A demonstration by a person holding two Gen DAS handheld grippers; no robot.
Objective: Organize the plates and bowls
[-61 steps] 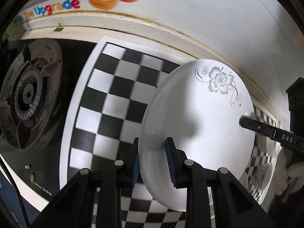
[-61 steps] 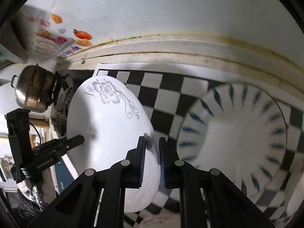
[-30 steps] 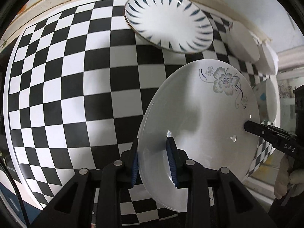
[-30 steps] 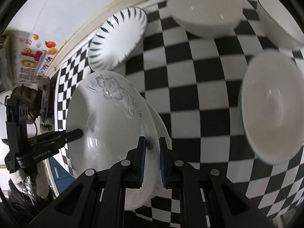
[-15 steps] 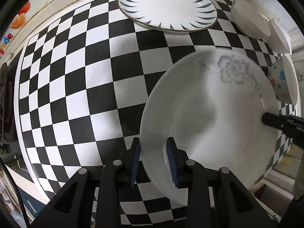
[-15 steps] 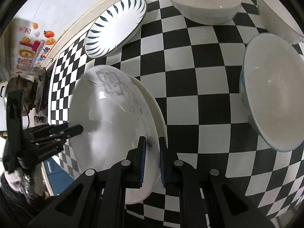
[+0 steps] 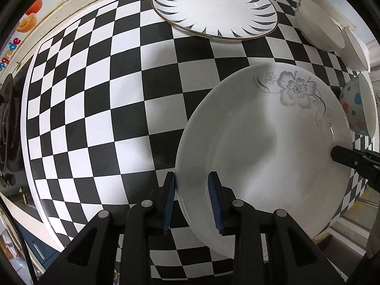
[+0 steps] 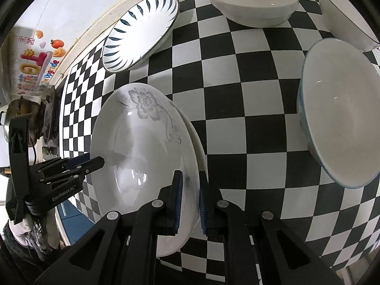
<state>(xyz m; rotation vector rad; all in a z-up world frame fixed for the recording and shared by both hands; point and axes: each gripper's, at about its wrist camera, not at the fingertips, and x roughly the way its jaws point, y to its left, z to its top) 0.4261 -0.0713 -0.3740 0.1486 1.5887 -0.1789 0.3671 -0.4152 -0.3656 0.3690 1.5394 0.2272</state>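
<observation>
Here the floral plate (image 7: 273, 147) is carried above the checkered mat (image 7: 95, 109), pinched at opposite rims by both tools. It is white with a grey flower sprig near its far edge. In the right wrist view a second white rim shows just behind it, so there may be two plates nested together; cannot tell for sure.

Left gripper (image 7: 193, 201): blue pads closed on the plate's near rim, one pad on the outer side, one inside the well. The rim runs straight through the gap between them. Right gripper (image 8: 190, 204): pads closed tight on the opposite rim, rim likewise between them, the well on the pad's left. Each tool appears in the other's camera, its tip meeting the plate edge from across.

Judgement: the two-sided grip is there because the plate is broad and slick; one pinch at the rim would let it swing or slip. Held at both ends it stays level and controlled while it is brought over the mat.

Outward: the blue-leaf plate (image 7: 213, 7) lies flat on the mat near the back wall, well apart from the held plate. It looks a likely stacking target, though that is a guess. Two white bowls (image 7: 318, 26) sit along the right end of the mat. A bowl with coloured spots (image 7: 356, 106) stands near the plate's right rim; touching or not, cannot tell. A stove burner (image 7: 9, 123) lies off the mat's left edge.
</observation>
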